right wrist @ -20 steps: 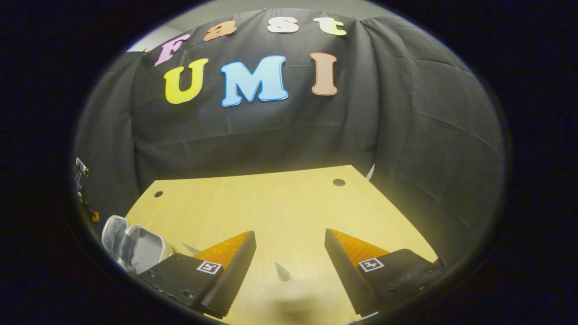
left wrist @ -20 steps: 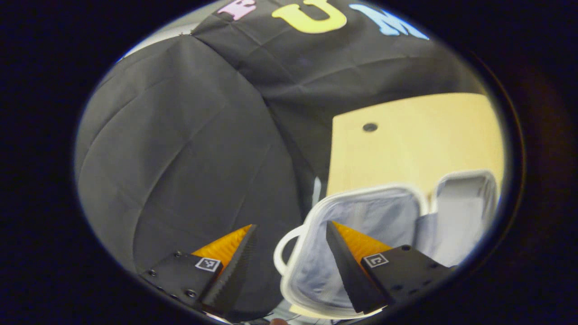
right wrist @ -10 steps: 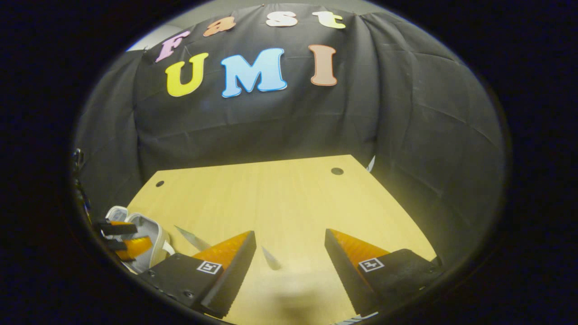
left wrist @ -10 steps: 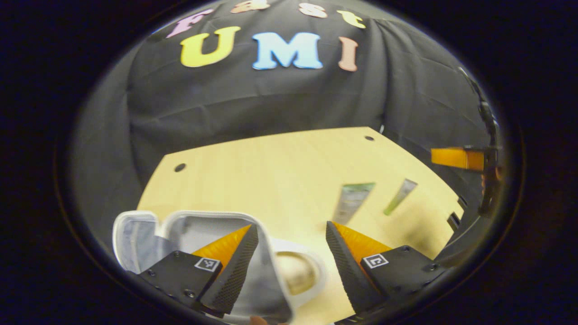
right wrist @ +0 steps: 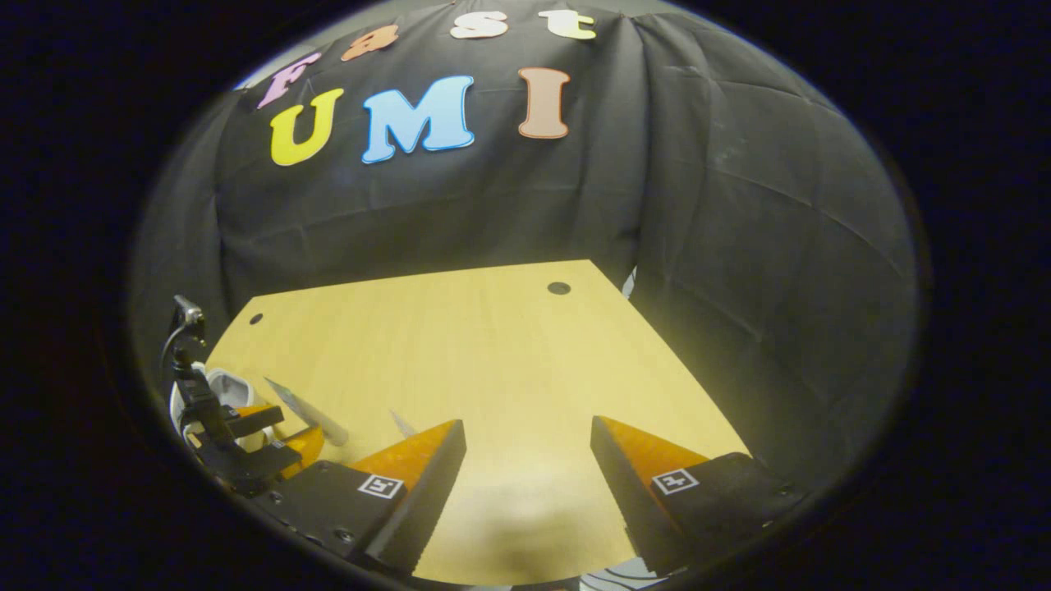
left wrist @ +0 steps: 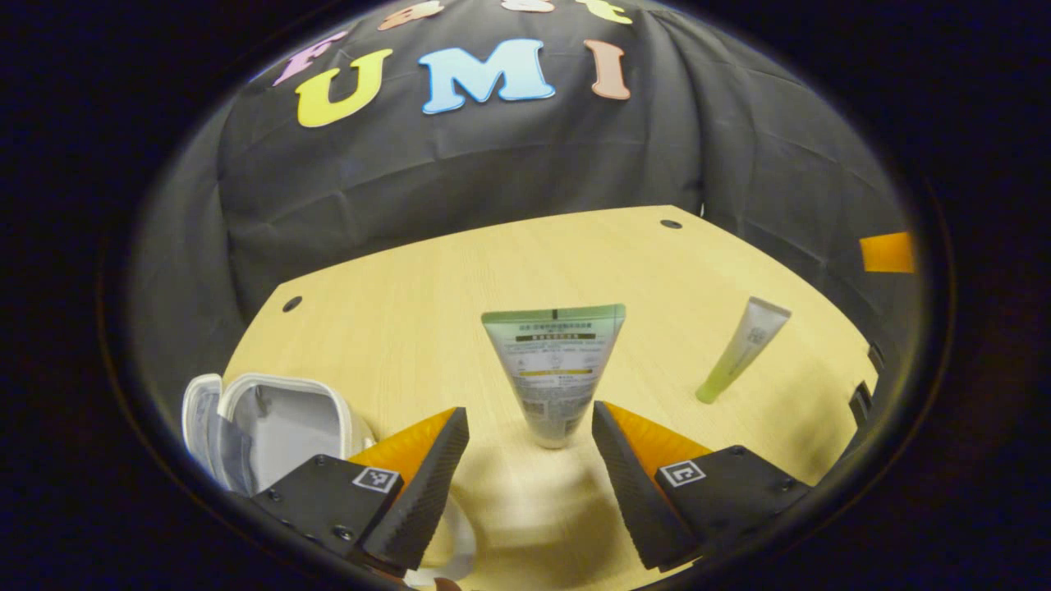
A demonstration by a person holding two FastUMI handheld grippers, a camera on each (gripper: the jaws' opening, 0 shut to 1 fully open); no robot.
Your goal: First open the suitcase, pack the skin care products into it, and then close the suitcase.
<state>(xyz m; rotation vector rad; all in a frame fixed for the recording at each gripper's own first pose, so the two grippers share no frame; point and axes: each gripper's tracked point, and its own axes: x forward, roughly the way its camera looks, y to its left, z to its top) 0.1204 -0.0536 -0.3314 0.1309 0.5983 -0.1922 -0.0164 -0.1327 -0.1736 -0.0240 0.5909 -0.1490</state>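
The wide tube (left wrist: 552, 369) lies straight ahead of the left tongs (left wrist: 530, 435), cap end nearest, long axis running away; both tongs gape wide, empty; the right tongs (right wrist: 528, 447) stand farther off.

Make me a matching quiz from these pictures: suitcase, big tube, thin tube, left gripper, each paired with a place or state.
Things:
1. suitcase
2. big tube
3. thin tube
4. left gripper

Places or states:
A. standing just ahead of the left gripper's fingers
B. open, holding nothing
C. open, at the table's left
D. farther right on the table

Pairs: 1-C, 2-A, 3-D, 4-B
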